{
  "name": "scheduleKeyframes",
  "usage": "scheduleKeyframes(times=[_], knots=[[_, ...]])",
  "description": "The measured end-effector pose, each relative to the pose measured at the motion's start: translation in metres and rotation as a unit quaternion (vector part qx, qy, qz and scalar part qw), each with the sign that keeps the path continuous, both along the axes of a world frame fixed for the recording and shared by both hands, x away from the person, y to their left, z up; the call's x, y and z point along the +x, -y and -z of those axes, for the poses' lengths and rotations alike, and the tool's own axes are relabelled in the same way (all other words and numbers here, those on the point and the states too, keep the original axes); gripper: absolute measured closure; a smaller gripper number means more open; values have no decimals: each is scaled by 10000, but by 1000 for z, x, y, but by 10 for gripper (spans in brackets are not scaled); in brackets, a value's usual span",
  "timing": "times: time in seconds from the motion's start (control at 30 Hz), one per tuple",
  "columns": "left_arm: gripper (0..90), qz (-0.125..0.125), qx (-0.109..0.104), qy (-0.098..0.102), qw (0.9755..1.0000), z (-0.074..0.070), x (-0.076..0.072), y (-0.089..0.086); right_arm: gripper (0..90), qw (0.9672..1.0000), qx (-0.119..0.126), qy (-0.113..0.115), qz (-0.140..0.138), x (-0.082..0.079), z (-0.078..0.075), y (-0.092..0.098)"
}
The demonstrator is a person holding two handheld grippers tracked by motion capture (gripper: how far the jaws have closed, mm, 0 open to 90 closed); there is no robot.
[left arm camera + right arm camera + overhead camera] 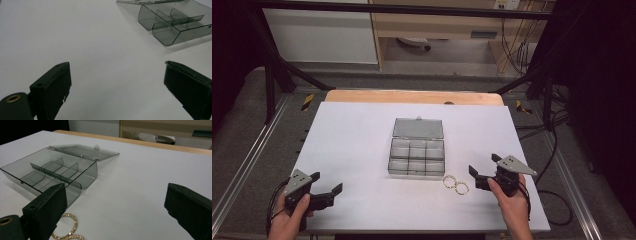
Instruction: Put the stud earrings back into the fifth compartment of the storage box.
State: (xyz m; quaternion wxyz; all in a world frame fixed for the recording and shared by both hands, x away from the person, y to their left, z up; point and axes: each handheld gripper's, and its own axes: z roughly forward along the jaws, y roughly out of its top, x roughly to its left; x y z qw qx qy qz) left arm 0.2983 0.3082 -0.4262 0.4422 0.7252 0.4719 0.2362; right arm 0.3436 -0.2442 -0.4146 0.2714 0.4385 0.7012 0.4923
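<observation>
Two gold rings (455, 184) lie on the white surface (352, 150), touching each other, thin hoops with a beaded, glittery edge. They sit just in front of the box's near right corner. The box (417, 156) is smoky clear plastic, shallow, split by curved dividers into small compartments, its flat lid (418, 128) thrown back. The right hand-held gripper (484, 167) hangs near the rings, jaws wide with nothing between them. The left hand-held gripper (328, 182), well apart, is also spread and empty.

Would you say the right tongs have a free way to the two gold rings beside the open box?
Probably yes: the right tongs stand open, and only bare white table lies between them and the gold rings; the open box sits behind, out of the path.
</observation>
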Motion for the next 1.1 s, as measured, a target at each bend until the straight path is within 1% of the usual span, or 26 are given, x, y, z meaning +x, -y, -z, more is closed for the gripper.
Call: scheduleKeyframes(times=[0.13, 0.17, 0.2, 0.23, 0.27, 0.3, 0.37, 0.43, 0.47, 0.53, 0.6, 0.63, 0.67, 0.7, 0.73, 0.8, 0.83, 0.87, 0.9, 0.93, 1.0, 1.03, 1.07, 1.1], knots=[[75, 2, 4, 6, 10000, 0, 0, 0, 55, 9999, -98, -81, -86, 0, 1, -5], [75, 2, 4, 6, 10000, 0, 0, 0, 65, 9998, -113, -148, -91, 1, 3, -8], [75, 4, 6, 4, 10000, 0, 0, 0, 78, 9997, -69, -203, -106, 1, 3, -10], [75, 7, 13, 3, 10000, 0, 0, 0, 78, 9997, -69, -203, -106, 1, 3, -10], [75, 11, 16, 4, 10000, 0, 0, 0, 110, 9994, -45, -297, -147, 1, 4, -13], [75, 14, 11, 0, 10000, 0, 0, 0, 110, 9994, -45, -297, -147, 1, 4, -13], [75, 20, 21, -4, 10000, 0, 0, 1, 151, 9991, -144, -352, -206, 1, 5, -16], [75, 30, 29, -3, 10000, 0, 0, 1, 262, 9981, -267, -418, -357, 1, 7, -19], [75, 29, 30, -4, 10000, 0, 0, 1, 262, 9981, -267, -418, -357, 1, 7, -19], [75, 37, 46, -11, 10000, 0, 0, 1, 328, 9973, -379, -452, -437, 0, 8, -20], [75, 40, 51, -15, 10000, 1, 0, 1, 367, 9966, -431, -504, -489, 0, 10, -21], [75, 50, 57, -21, 10000, 1, 0, 1, 406, 9958, -474, -577, -522, 0, 11, -21], [75, 50, 57, -21, 10000, 1, 0, 1, 425, 9953, -510, -620, -547, 0, 12, -22], [75, 53, 61, -25, 10000, 1, 0, 1, 425, 9953, -510, -620, -547, 0, 12, -22], [75, 52, 62, -28, 10000, 1, 0, 1, 475, 9939, -599, -723, -579, 0, 15, -23], [75, 55, 61, -31, 10000, 1, 0, 1, 529, 9924, -687, -818, -615, 0, 17, -24], [75, 56, 63, -34, 10000, 1, 0, 2, 529, 9924, -687, -818, -615, 0, 17, -24], [76, 53, 65, -35, 10000, 1, 0, 2, 586, 9906, -761, -933, -642, 0, 20, -25], [76, 54, 69, -37, 10000, 1, 0, 2, 586, 9906, -761, -933, -642, 0, 20, -25], [76, 60, 62, -42, 10000, 1, 0, 2, 636, 9890, -833, -1029, -661, 0, 23, -25], [76, 74, 76, -46, 9999, 2, 0, 2, 668, 9871, -868, -1161, -684, 0, 26, -25], [76, 78, 82, -46, 9999, 2, 0, 2, 683, 9864, -900, -1190, -694, 0, 27, -25], [76, 84, 82, -47, 9999, 2, 0, 2, 683, 9864, -900, -1190, -694, 0, 27, -25], [76, 88, 82, -50, 9999, 2, 0, 3, 704, 9854, -908, -1243, -732, 0, 28, -25]])
